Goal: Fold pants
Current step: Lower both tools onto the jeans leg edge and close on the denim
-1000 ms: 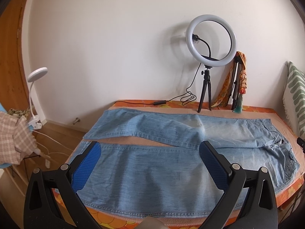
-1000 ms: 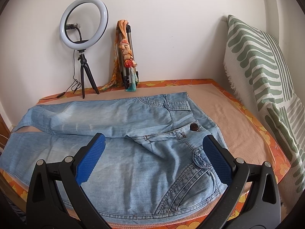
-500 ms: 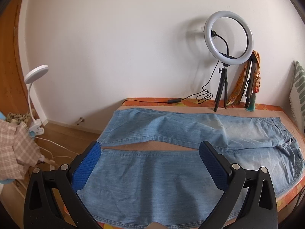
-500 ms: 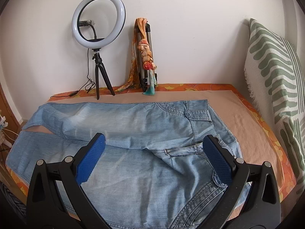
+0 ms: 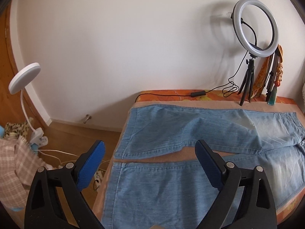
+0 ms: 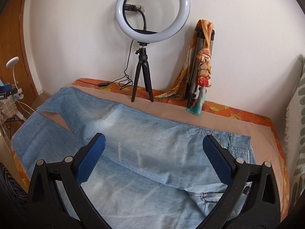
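Light blue jeans [image 5: 171, 183] lie flat and spread on the bed, legs apart, hems at the left end, waist at the right. They also show in the right wrist view [image 6: 152, 152]. My left gripper [image 5: 149, 164] is open and empty, held above the near leg close to its hem. My right gripper [image 6: 153, 157] is open and empty, held above the seat and upper legs, left of the waistband [image 6: 240, 145].
A ring light on a black tripod [image 6: 143, 80] and a folded tripod with an orange scarf [image 6: 202, 70] stand at the wall. A striped pillow [image 6: 297, 126] is at the right. A white lamp [image 5: 24, 78], cables and a checked cloth [image 5: 13, 164] are left of the bed.
Both grippers have swung left along the jeans: the left one now looks at the hem end and the floor, the right one at the upper legs. Both stay open.
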Available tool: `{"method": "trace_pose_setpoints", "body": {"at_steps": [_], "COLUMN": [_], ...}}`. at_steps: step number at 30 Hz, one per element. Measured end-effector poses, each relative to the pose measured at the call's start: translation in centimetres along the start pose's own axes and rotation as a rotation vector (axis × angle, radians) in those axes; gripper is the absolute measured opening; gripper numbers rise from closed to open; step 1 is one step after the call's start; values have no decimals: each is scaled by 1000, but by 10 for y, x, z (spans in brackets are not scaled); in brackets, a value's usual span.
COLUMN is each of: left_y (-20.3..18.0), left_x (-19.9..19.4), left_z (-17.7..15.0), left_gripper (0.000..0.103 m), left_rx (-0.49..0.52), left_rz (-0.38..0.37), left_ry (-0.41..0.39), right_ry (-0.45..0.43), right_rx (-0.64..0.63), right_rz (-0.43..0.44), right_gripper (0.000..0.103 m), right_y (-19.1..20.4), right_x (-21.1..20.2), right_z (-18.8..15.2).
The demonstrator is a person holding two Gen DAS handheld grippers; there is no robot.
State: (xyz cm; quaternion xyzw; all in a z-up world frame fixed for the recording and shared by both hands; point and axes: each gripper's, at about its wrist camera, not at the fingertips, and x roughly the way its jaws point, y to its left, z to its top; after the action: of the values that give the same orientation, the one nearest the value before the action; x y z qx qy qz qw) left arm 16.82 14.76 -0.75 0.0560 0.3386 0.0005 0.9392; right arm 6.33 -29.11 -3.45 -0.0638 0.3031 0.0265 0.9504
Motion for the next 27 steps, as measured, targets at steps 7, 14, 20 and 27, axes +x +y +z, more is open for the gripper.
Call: {"method": "trace_pose_setpoints", "body": {"at_steps": [7,14,20,27], "left_y": [21,46,66,83], "left_x": [53,115,181,256], "left_z": [21,46,60,71], "left_gripper": [85,82,75,75], "left_rx": [-6,-55,-116,-198], "left_rz": [-56,-96,-123,-153], "left_ry": [78,152,217,282], "right_ry": [90,164,240,300], "right_rx": [-118,-167,-181,-223], "right_rz": [71,101,128,165], "right_gripper": [100,93,83,82], "right_y": [28,48,57,63], "right_x": [61,128,192,250], "right_z": [37,61,64,59]}}
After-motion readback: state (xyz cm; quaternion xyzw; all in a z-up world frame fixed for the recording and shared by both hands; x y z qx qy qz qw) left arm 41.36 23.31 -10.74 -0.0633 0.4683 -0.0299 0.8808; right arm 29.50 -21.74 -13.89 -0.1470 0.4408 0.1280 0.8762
